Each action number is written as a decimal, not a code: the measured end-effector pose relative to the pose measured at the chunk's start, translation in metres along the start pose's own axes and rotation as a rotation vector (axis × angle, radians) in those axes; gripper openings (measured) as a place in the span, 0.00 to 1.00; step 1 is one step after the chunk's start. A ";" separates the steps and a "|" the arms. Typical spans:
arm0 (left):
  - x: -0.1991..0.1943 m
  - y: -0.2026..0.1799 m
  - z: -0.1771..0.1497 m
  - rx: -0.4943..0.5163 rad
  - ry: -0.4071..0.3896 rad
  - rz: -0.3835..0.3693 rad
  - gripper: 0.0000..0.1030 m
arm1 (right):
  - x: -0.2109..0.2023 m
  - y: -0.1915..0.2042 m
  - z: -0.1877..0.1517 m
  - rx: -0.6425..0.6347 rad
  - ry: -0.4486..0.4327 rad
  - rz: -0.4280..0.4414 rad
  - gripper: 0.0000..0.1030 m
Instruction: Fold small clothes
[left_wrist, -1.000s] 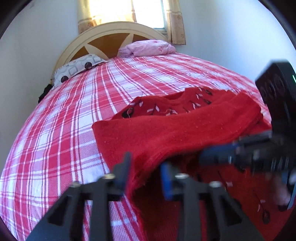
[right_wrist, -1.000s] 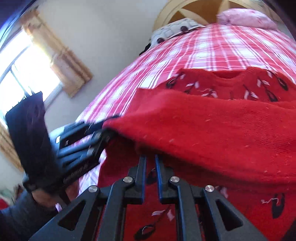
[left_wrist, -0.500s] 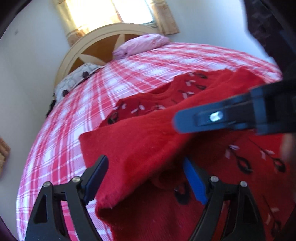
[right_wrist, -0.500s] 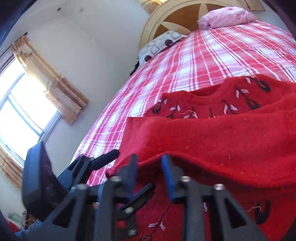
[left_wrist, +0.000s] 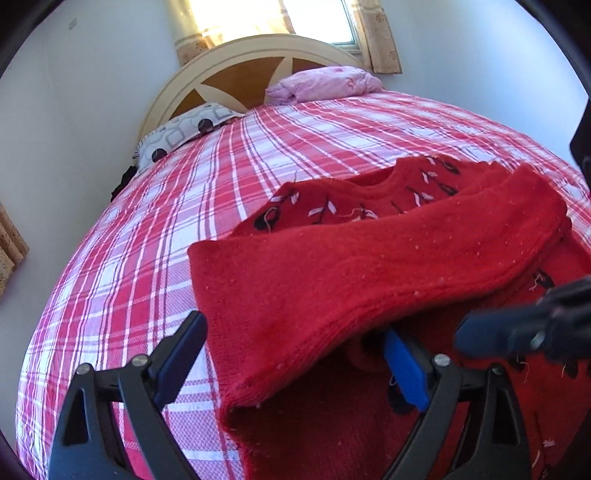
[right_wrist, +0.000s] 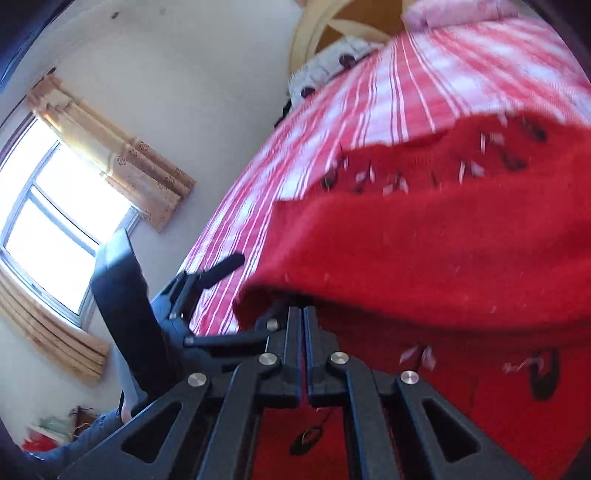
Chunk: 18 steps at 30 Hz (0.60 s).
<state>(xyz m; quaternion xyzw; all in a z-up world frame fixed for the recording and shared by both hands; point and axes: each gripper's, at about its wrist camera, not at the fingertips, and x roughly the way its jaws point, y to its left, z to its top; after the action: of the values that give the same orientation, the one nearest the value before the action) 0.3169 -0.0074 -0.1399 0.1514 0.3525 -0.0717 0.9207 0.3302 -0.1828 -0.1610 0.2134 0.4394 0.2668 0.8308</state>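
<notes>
Sweater (left_wrist: 369, 258) folded edge between opening left jaws; right jaws pressed together.

No text, label, brand or number can be read anywhere; the red knitted sweater (left_wrist: 369, 266) on the plaid bed carries only black-and-white leaf embroidery, no letters.

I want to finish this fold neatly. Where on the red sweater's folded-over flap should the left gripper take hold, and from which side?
Probably the flap's near corner on the sweater. There the edge lifts off the layer below, leaving a gap for one finger. Come in low from the bed's near side. The left gripper is opening astride that corner.
</notes>
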 end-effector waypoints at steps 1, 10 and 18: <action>0.000 0.000 0.000 0.001 0.003 0.007 0.92 | 0.005 0.001 -0.001 0.002 0.017 -0.006 0.03; 0.001 0.003 -0.006 0.003 0.011 -0.016 0.93 | 0.012 -0.020 0.002 0.166 -0.020 0.106 0.91; -0.007 -0.014 -0.008 0.075 -0.008 -0.036 0.94 | 0.031 -0.024 0.024 0.238 -0.022 0.037 0.26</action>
<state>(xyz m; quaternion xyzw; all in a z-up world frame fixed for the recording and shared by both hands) 0.3032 -0.0176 -0.1439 0.1790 0.3487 -0.1020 0.9143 0.3710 -0.1845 -0.1812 0.3216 0.4549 0.2258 0.7992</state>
